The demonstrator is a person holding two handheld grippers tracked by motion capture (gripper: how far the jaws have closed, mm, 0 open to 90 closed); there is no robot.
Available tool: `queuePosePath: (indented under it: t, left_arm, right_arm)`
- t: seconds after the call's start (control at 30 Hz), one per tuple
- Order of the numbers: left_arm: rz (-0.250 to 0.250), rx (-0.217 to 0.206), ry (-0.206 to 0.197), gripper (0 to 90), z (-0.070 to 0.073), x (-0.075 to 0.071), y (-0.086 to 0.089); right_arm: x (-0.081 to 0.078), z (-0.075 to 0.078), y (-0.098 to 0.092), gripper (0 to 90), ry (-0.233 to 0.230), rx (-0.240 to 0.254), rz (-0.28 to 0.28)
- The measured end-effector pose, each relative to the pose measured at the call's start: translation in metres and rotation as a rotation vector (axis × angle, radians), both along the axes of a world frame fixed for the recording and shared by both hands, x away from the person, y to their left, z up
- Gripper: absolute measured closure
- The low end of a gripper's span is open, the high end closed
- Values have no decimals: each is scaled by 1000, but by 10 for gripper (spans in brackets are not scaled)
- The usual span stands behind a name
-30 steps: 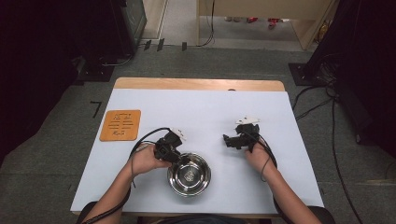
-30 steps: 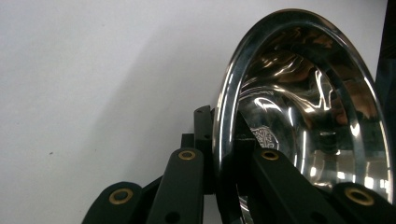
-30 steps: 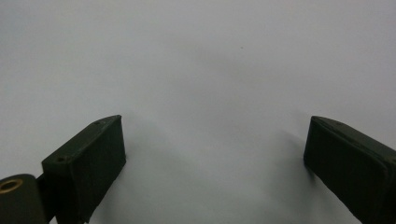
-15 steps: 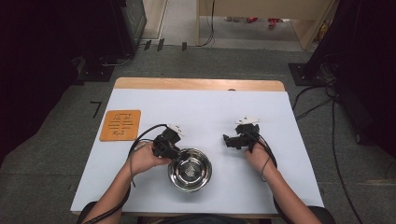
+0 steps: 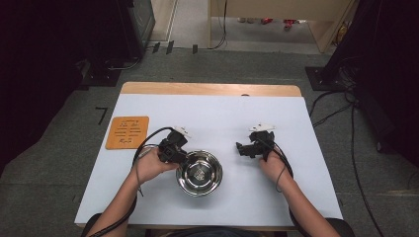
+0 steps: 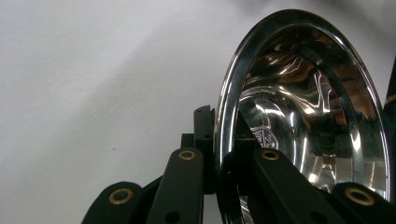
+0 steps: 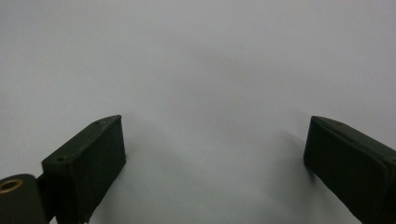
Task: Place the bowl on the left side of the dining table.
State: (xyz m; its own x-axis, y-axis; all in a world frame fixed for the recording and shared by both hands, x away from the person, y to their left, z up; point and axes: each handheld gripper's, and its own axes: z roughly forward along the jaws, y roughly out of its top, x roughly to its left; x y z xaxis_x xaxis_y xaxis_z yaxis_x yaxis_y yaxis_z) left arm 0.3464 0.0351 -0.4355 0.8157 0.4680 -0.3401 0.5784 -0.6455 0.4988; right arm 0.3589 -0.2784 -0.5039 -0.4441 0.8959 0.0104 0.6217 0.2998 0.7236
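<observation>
We note markings on the orange mat [image 5: 127, 132], too small to read. The left gripper [image 5: 182, 154] is clamped on the steel bowl [image 5: 199, 173] rim; the bowl extends to its right. The right gripper [image 5: 241, 148] stands released, well apart.

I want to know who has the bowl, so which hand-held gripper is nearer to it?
Left. The left hand-held gripper is clamped on the bowl rim; the right hand-held gripper is open, apart to its right.
</observation>
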Motion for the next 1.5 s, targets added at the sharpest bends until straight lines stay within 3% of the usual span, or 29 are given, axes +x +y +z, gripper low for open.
queuePosePath:
  t: [0.37, 0.97, 1.3, 1.5]
  left_arm:
    - [64, -2, -5, 870, 3, 5, 6]
    - [172, 8, 22, 869, 3, 15, 19]
    - [251, -12, 45, 870, 3, 22, 32]
    - [274, -15, 48, 870, 3, 25, 37]
  right_arm:
    - [0, 0, 0, 52, -1, 0, 1]
    - [0, 0, 0, 52, 0, 0, 1]
    - [0, 0, 0, 52, 0, 1, 0]
    - [0, 0, 0, 52, 1, 1, 0]
